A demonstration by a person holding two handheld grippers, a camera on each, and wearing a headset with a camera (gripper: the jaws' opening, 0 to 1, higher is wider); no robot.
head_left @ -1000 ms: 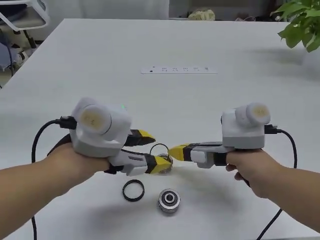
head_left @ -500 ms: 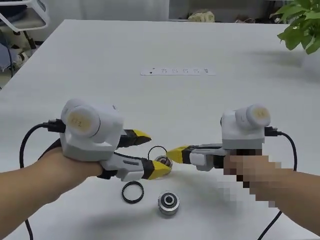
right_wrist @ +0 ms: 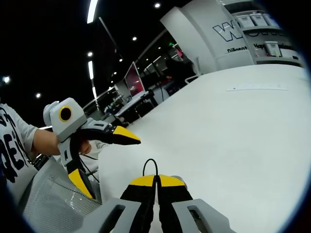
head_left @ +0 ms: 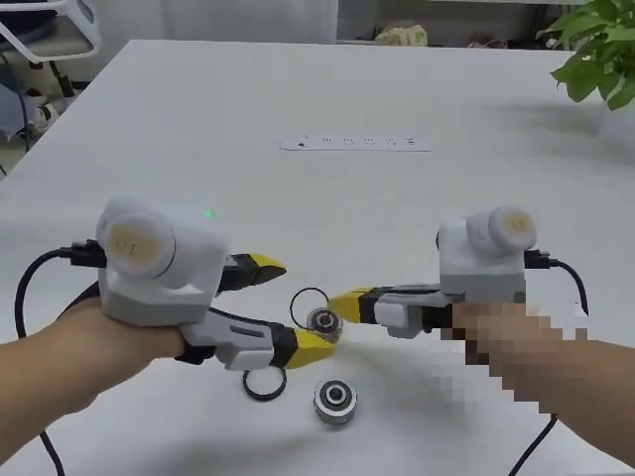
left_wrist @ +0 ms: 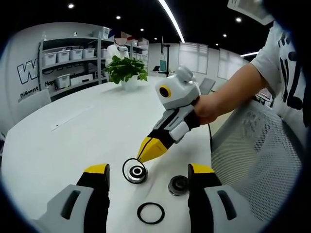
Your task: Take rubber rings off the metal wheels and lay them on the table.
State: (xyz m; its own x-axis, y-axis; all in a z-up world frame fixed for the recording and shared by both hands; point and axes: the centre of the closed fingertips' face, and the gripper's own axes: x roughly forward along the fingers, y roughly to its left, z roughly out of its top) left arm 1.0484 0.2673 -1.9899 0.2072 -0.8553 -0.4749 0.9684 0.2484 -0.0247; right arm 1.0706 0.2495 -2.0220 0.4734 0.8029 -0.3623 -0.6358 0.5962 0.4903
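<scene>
Pressed together, the right hand-held gripper (head_left: 342, 300) pinches the rubber ring (head_left: 298, 295), peeling it off the metal wheel (head_left: 322, 319) at its tips. The left hand-held gripper (left_wrist: 149, 171), spread, flanks that wheel, probably to steady it.

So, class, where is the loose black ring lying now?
The loose ring lies on the table in the head view, bottom centre, just left of the nearer wheel.

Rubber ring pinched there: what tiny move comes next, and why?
Probably the right hand-held gripper should pull the rubber ring gently away from the metal wheel. Its jaws are shut on the ring, which loops loosely around the wheel, and the open left hand-held gripper holds nothing.
</scene>
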